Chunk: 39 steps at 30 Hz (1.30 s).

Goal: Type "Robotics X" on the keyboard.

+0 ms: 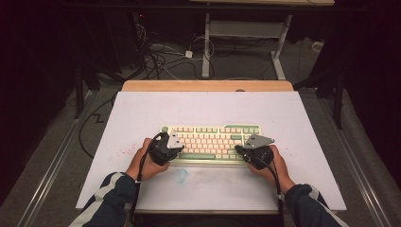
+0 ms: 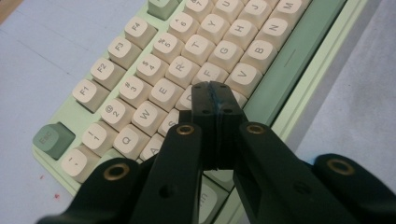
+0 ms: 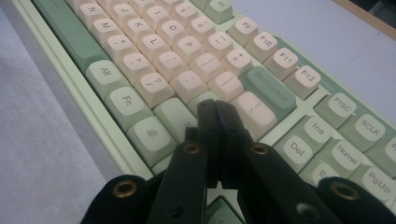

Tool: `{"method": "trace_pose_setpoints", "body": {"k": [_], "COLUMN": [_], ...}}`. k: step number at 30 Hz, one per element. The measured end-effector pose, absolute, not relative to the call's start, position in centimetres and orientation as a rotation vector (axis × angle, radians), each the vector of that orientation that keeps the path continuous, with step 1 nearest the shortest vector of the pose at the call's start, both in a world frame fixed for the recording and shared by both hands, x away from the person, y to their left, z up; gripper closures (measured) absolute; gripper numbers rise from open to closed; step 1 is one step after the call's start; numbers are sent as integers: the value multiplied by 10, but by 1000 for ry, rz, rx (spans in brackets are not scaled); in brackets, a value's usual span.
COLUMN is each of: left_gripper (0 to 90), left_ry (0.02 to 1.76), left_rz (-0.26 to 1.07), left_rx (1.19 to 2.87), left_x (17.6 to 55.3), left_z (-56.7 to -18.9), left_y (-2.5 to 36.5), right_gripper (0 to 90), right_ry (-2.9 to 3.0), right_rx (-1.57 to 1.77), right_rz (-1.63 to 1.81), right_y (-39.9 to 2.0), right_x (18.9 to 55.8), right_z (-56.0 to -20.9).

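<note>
Striped sleeves enter from the bottom edge of the high view, each hand wrapped round a gripper. Left gripper (image 1: 176,151) is held over the near-left corner of the keyboard (image 1: 210,142), right gripper (image 1: 240,150) over the near-right end. Keyboard is set lengthwise across the middle of a pale mat (image 1: 142,109), which is laid on a wooden table (image 1: 208,85). A faint blue smudge (image 1: 181,175) is noted on the mat just in front of the keyboard.

Left gripper view: black jaws are pressed flat together, nothing held between them. Left gripper (image 2: 215,88) tips are seen over the cream letter keys just past the E and beside the V, near the green space bar (image 2: 292,58). Contact with a key cannot be judged from this angle; possibly just above. A green Esc key (image 2: 52,139) is seen at the corner.

Right gripper view: jaws likewise closed tight and empty. Right gripper (image 3: 215,106) tips are placed over the keys below the green Backspace key (image 3: 270,91), with Del and Home to one side.
</note>
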<state>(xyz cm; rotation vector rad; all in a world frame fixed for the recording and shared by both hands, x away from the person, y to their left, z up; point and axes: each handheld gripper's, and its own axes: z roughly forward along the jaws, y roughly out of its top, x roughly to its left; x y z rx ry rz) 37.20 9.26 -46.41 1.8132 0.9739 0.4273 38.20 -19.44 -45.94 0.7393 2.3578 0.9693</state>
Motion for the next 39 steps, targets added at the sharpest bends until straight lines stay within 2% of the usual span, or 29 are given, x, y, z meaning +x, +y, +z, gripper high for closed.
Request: {"method": "trace_pose_setpoints", "body": {"k": [31, 39], "left_gripper": [871, 872], "left_ry": [957, 951], "left_rz": [451, 452], "left_rx": [1815, 1858], "left_x": [375, 373], "left_z": [-467, -472], "left_y": [93, 89], "right_gripper": [900, 900], "right_ry": [2354, 2353], "right_rx": [734, 732], "right_rz": [956, 952], "right_y": [-193, -193], "right_x": [381, 381], "right_z": [-459, -459]}}
